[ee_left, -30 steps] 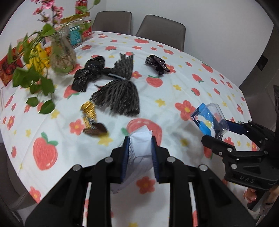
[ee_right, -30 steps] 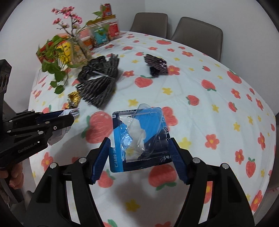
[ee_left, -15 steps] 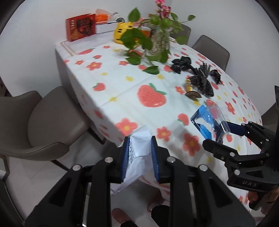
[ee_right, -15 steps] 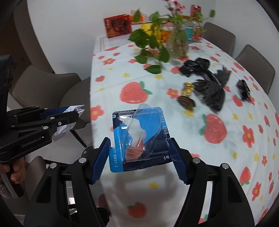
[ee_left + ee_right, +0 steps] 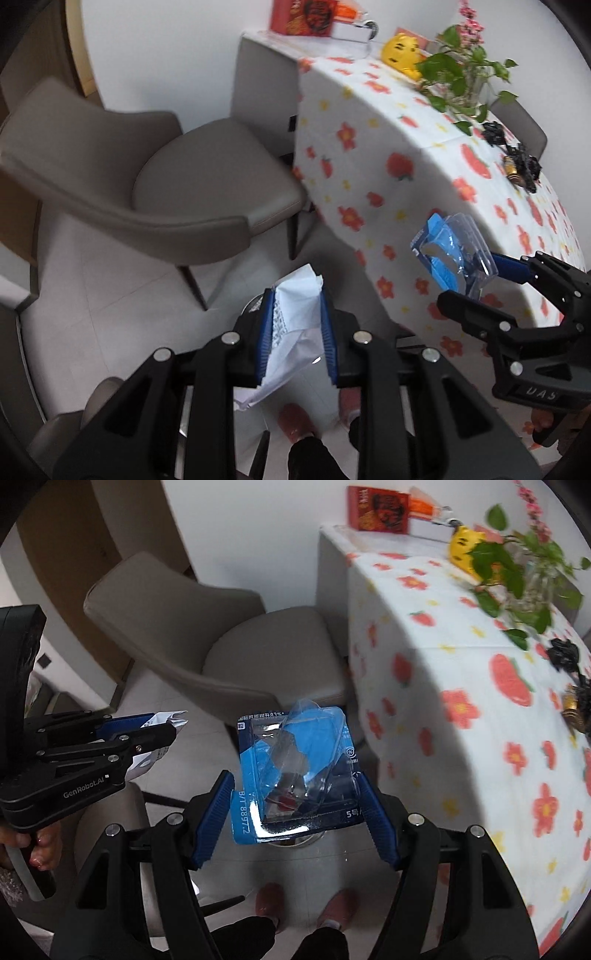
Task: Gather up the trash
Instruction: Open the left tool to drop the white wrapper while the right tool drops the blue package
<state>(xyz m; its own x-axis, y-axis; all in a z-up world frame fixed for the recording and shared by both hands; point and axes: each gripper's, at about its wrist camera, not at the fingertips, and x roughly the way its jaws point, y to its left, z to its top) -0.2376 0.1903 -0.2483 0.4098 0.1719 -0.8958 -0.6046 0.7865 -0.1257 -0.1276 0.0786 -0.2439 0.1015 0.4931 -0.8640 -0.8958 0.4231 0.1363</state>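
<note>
Both hands are swinging away from the table point(image 5: 406, 122), now to the right, over the floor: the left gripper point(image 5: 295, 325) pinching crumpled white paper point(image 5: 295, 291), the right gripper point(image 5: 295, 812) clamping the blue blister pack point(image 5: 295, 760), likely binward.

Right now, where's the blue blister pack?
The blue blister pack is clamped in the right gripper, centre of the right wrist view, held over the floor beside the table, with a grey chair behind it.
</note>
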